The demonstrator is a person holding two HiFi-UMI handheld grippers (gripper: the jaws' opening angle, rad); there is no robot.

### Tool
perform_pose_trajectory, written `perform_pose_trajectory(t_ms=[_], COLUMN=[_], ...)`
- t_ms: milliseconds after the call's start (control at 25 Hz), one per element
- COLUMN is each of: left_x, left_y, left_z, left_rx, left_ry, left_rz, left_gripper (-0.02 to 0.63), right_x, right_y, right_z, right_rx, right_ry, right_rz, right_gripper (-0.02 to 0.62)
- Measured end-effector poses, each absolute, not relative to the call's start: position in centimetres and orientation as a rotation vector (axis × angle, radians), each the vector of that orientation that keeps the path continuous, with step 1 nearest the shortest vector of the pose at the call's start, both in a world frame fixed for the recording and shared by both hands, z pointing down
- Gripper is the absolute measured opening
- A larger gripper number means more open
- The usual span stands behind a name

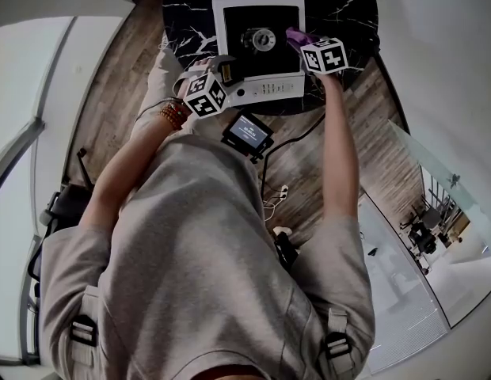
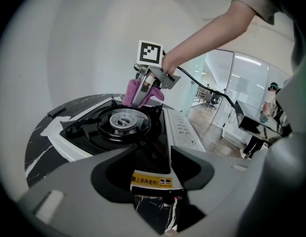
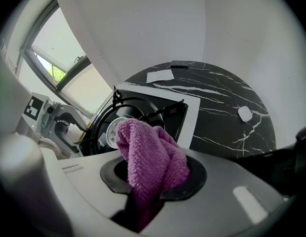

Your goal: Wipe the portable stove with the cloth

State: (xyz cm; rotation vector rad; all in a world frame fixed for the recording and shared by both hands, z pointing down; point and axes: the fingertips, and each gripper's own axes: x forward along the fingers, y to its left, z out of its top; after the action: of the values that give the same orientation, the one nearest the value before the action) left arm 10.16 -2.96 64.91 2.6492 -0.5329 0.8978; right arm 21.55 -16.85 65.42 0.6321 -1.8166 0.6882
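The portable stove (image 1: 230,10), white with a black top and a round burner (image 1: 259,38), stands on a round black marble table (image 1: 190,6). My left gripper (image 1: 230,71) is closed on the stove's near left edge; in the left gripper view the edge with a yellow label (image 2: 151,181) sits between the jaws. My right gripper (image 1: 299,39) points steeply down over the stove's right side, shut on a bunched purple cloth (image 3: 153,157). The cloth (image 2: 131,93) hangs at the far side of the burner (image 2: 124,120).
A small white object (image 3: 245,113) and a white patch (image 3: 159,75) lie on the table beyond the stove. A black device with a lit screen (image 1: 247,133) and its cable hang at the person's chest. Wood floor surrounds the table; glass walls stand on the right.
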Motion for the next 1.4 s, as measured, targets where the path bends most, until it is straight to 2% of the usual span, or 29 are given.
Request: perform_pose_trajectory(t_ms=[360,800,1160,1400], left_x=[10.1,10.2,10.3,10.3], left_y=[-2.7,-2.8,-2.7,-2.7], left_z=[64.8,64.6,64.6,64.5], left_rx=[2.658,2.673,2.687,2.675], left_ry=[-0.515,-0.502,-0.494,-0.491], left_rz=[0.883,0.867,0.866,0.855], left_gripper=[0.219,0.218,0.218,0.218], right_x=[21.5,21.7,20.9,21.5], right_y=[-17.8,-18.1,-18.1,-18.3], right_z=[65.1,65.2,65.0,65.0], right_rx=[0.777,0.737,0.627,0.72], right_ry=[-1.863,-1.757,-1.747,-1.806], right_rz=[0.81,0.815,0.613,0.741], right_gripper=[0.123,0.123,0.129,0.129])
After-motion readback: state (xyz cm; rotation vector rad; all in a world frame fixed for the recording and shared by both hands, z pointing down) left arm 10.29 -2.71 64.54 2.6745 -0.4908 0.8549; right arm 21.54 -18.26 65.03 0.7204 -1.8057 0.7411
